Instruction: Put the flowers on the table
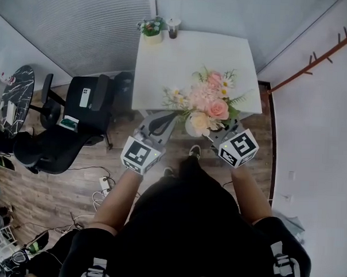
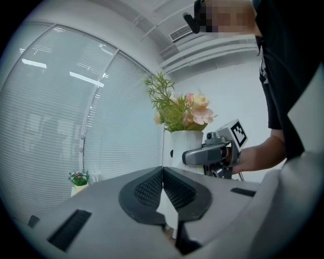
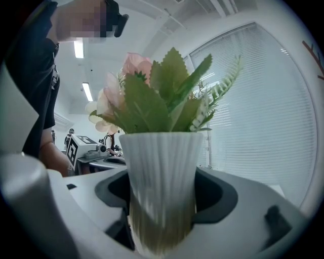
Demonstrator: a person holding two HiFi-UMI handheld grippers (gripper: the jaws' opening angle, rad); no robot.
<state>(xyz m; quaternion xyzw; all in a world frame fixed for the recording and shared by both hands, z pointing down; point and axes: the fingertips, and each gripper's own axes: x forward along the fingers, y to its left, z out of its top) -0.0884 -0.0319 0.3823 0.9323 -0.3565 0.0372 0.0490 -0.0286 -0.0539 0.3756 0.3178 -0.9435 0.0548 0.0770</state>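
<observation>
A white ribbed vase of pink and cream flowers with green leaves is held up in my right gripper, whose jaws are shut on the vase's lower body. In the head view the bouquet hangs over the near edge of the white table. My left gripper is shut with nothing between its pads, just left of the vase. In the head view the left gripper sits beside the right gripper at the table's near edge.
A small potted plant and a glass stand at the table's far edge by the blinds. A black office chair is left of the table. Cables lie on the wooden floor. A white wall runs along the right.
</observation>
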